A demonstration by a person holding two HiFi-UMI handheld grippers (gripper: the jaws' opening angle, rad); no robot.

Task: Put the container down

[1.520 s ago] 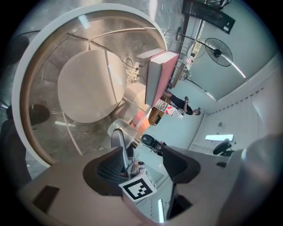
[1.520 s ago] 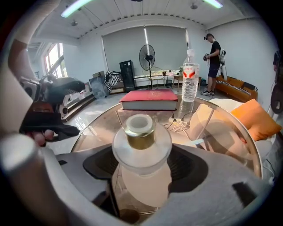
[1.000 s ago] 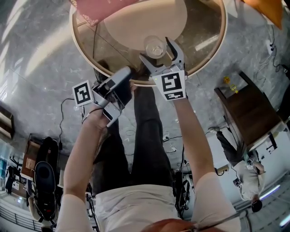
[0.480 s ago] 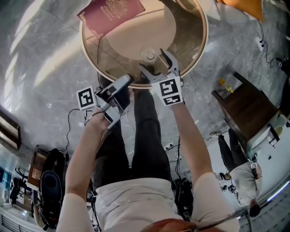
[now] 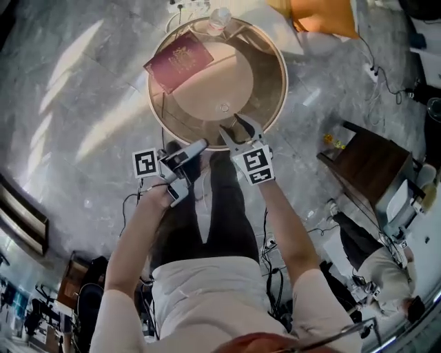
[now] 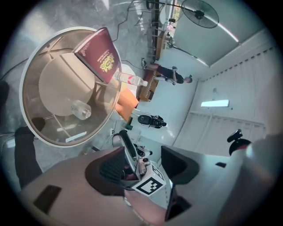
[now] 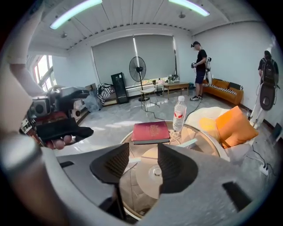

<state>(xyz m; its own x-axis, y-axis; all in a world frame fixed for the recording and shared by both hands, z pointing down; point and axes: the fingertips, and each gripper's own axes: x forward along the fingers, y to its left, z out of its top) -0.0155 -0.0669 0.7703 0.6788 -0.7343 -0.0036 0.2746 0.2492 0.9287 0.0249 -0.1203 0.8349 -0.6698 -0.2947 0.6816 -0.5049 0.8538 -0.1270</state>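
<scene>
The container [image 5: 224, 107], a small clear glass, stands upright on the round glass table [image 5: 279, 103] near its middle, free of both grippers; it also shows in the left gripper view [image 6: 82, 109] and the right gripper view [image 7: 156, 171]. My right gripper [image 5: 234, 127] hovers over the table's near rim, well short of the glass. Its jaws [image 7: 143, 165] are closing with nothing between them. My left gripper [image 5: 193, 148] is off the table at the near left. Its jaws [image 6: 143, 165] are wide and closing a little, holding nothing.
A dark red book [image 5: 179, 62] lies on the table's far left part, and a plastic water bottle [image 5: 219, 17] stands at the far rim. An orange cushion [image 5: 324, 15] lies beyond the table. A dark side table [image 5: 365, 169] is to the right. People stand in the room.
Both grippers have drawn back from the glass, which stays on the table. The right jaws have narrowed. The head view has pulled back, so the whole table shows.
</scene>
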